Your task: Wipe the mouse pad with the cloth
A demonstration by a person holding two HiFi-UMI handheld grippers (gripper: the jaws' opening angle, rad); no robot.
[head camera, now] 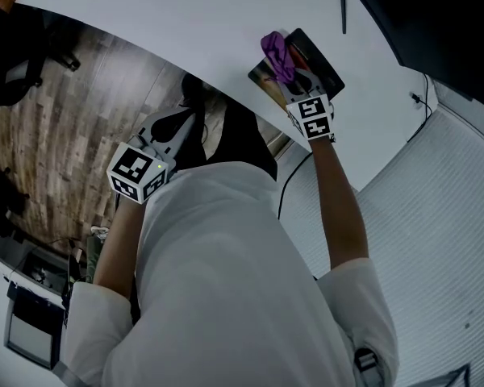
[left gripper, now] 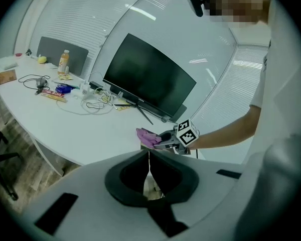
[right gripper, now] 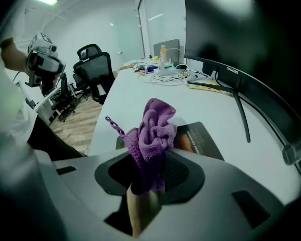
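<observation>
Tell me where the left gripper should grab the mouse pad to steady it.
Probably its corner by the table edge, coming from the person's side. The mouse pad lies flat, so only that rim offers a bite, and the right gripper holds the purple cloth over its near part. The left gripper, now shut, must open first.

A white desk (right gripper: 140, 99) curved through the office; a dark monitor (right gripper: 226, 29) stood right of the fingers (right gripper: 183, 173) of the right gripper (right gripper: 149, 170), black chairs (right gripper: 93, 67) on wood-plank floor (right gripper: 85, 119) to their left.

The cloth (right gripper: 153, 134) and right gripper (right gripper: 146, 182) cover the mouse pad's (right gripper: 203, 139) near half; its print is too blurred to read.
</observation>
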